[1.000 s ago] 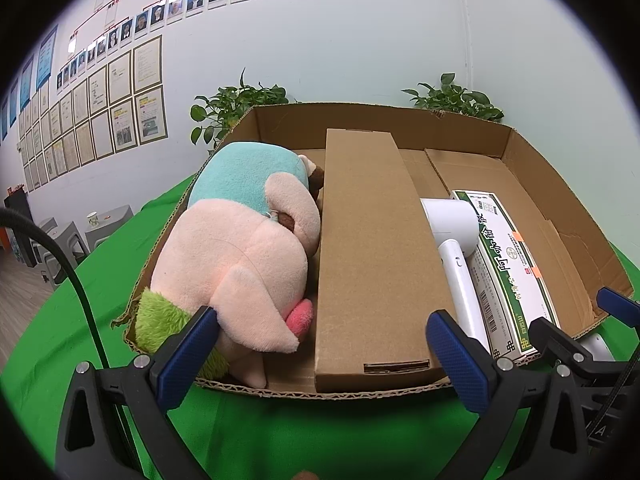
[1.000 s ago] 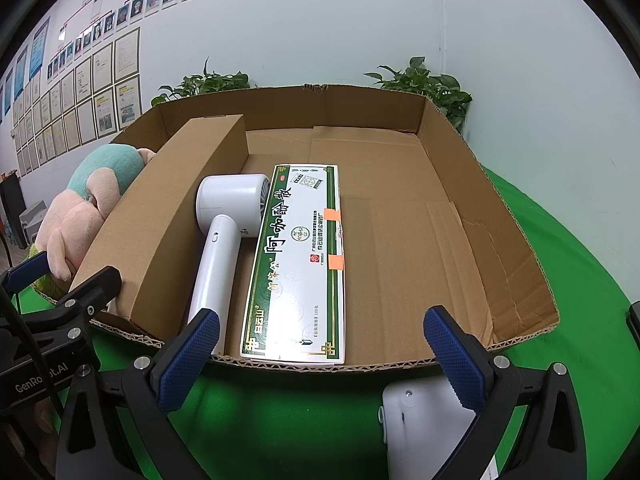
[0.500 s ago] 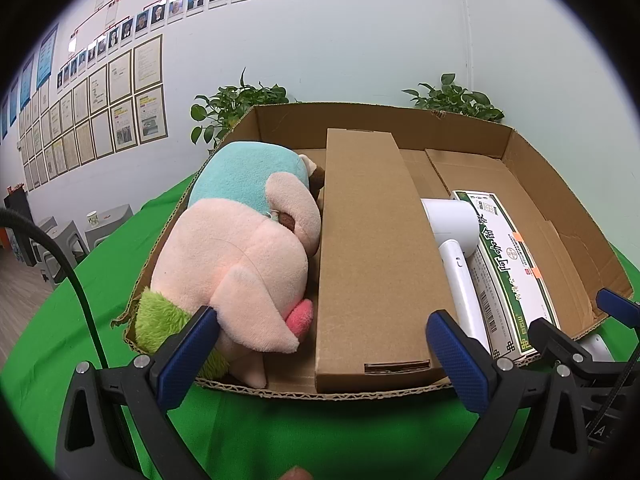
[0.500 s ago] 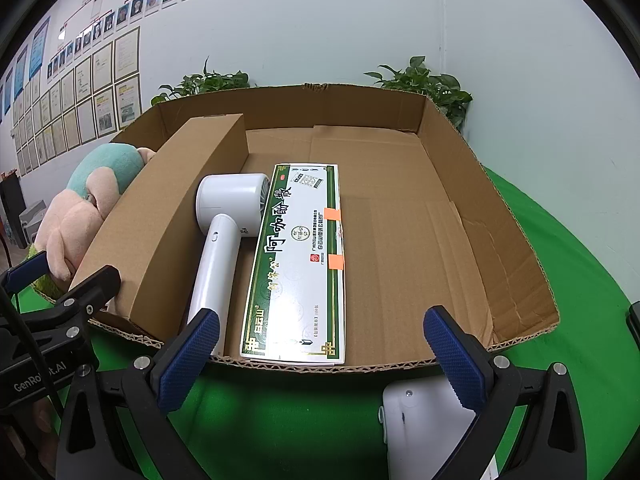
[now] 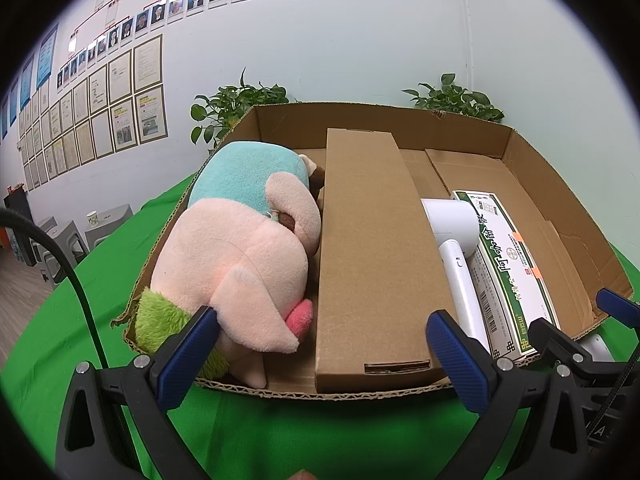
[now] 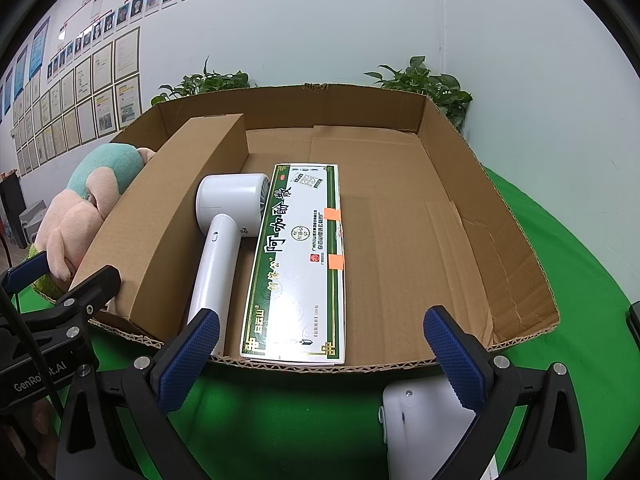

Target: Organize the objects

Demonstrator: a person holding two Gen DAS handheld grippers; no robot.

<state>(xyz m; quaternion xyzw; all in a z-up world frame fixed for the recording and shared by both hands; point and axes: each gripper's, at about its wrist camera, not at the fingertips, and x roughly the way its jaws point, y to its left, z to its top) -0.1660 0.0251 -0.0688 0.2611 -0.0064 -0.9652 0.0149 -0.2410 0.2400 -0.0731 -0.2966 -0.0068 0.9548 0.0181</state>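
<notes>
In front of you sits a shallow open cardboard tray (image 6: 500, 208) on a green table (image 6: 580, 264). Four things already lie inside it, side by side. From your left: a pink and teal plush toy (image 5: 240, 248) pressed against the left wall, a long plain brown carton (image 5: 372, 256) touching the plush, a white hair dryer (image 6: 224, 232) lying flat just beside the carton, and a long green-and-white printed box (image 6: 298, 264) touching the dryer's head. The right half of the tray floor is bare.

Your left gripper (image 5: 320, 356) hovers at the tray's near edge, fingers spread wide, holding nothing. Your right gripper (image 6: 320, 356) is likewise spread and empty.

One white object (image 6: 424, 424) lies on the table outside the tray, just below your right gripper; what it is cannot be told. Judging by this, the sorting is mostly done, with that piece probably left to place.
</notes>
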